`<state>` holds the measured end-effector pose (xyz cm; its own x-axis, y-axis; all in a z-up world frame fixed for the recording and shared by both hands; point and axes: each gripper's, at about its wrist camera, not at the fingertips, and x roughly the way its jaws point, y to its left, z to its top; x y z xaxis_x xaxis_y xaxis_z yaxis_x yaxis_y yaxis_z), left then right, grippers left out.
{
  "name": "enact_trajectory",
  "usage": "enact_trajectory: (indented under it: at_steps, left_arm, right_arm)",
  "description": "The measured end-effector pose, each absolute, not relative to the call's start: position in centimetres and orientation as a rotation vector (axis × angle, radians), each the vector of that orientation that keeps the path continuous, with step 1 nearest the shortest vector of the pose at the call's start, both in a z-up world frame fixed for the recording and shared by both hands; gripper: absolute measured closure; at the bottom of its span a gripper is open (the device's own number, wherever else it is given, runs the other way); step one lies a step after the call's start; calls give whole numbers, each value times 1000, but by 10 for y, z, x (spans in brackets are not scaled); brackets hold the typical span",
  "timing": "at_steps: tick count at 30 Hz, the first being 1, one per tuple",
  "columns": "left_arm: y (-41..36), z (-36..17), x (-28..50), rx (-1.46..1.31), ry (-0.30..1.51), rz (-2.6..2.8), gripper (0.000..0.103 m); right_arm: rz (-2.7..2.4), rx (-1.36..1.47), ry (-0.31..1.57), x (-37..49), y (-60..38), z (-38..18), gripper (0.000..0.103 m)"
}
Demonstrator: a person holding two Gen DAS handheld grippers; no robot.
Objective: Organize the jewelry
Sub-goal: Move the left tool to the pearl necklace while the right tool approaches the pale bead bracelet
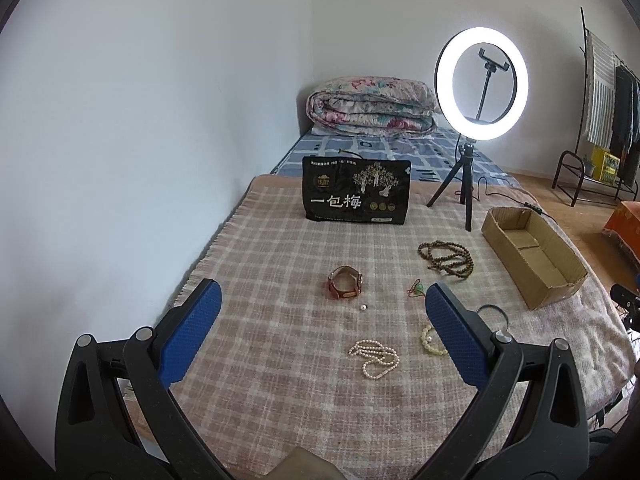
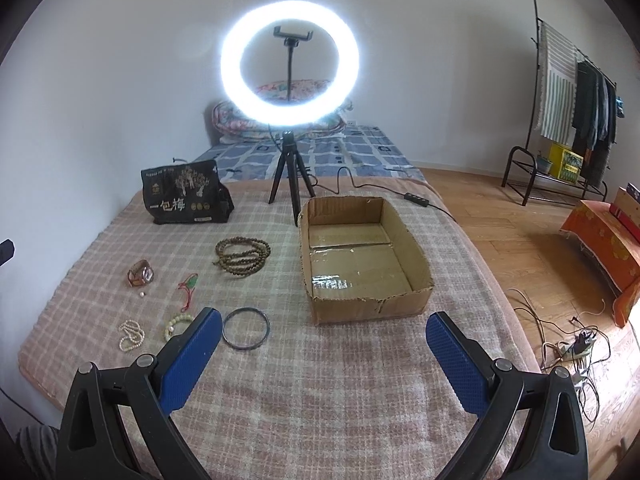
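Note:
Jewelry lies spread on a plaid blanket. In the left wrist view: a brown watch, a loose pearl, a pearl necklace, a green bead bracelet, a red-and-green cord charm, dark wooden beads and an empty cardboard box. In the right wrist view: the box, a dark bangle, wooden beads, watch, pearl necklace. My left gripper and right gripper are both open, empty, above the blanket.
A black snack bag stands at the back of the blanket. A lit ring light on a tripod stands behind the box, its cable trailing right. A folded quilt, clothes rack and floor cables are around.

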<state>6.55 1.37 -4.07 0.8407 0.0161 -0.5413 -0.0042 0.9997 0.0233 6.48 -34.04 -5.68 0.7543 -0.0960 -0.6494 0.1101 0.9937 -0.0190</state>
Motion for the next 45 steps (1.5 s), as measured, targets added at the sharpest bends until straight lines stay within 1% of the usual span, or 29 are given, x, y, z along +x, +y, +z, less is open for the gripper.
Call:
enact_trajectory:
  at_steps: [9, 11, 14, 20, 21, 25, 27, 29, 33, 35, 37, 39, 41, 45]
  left_arm:
    - [32, -91, 99, 29, 684, -12, 0]
    - [34, -101, 105, 20, 719, -26, 8]
    - [33, -118, 113, 0, 770, -64, 16]
    - [24, -142, 123, -21, 837, -141, 25]
    - [21, -145, 124, -20, 849, -159, 25]
    - [7, -159, 128, -2, 876, -221, 27]
    - [1, -165, 131, 0, 896, -253, 29]
    - [-6, -173, 134, 6, 915, -282, 30]
    - [-16, -188, 139, 32, 950, -315, 30]
    - [-22, -196, 141, 47, 965, -329, 30]
    - [-26, -203, 144, 50, 983, -338, 30]
    - [-29, -209, 147, 48, 996, -340, 30]
    - [-32, -215, 149, 55, 1003, -333, 30]
    - [-35, -224, 155, 71, 1007, -308, 30]
  right_arm:
    - [-30, -30, 766, 105, -330, -88, 0]
    - [-3, -39, 785, 116, -327, -95, 2]
    - [38, -47, 819, 131, -321, -106, 6]
    - [163, -76, 883, 157, -296, -127, 13]
    - [183, -84, 893, 161, -291, -130, 14]
    - [277, -102, 948, 177, -272, -144, 22]
    - [316, -96, 984, 187, -262, -154, 25]
    - [355, -89, 1024, 196, -254, -163, 31]
    - [410, -107, 1082, 209, -237, -179, 40]
    - [439, -119, 1105, 214, -230, -185, 46]
    - [454, -121, 1121, 218, -224, -190, 48]
    - [470, -115, 1143, 223, -221, -195, 53]
    - [485, -108, 1161, 228, -217, -199, 60]
    - [515, -136, 1175, 231, -207, -202, 62]
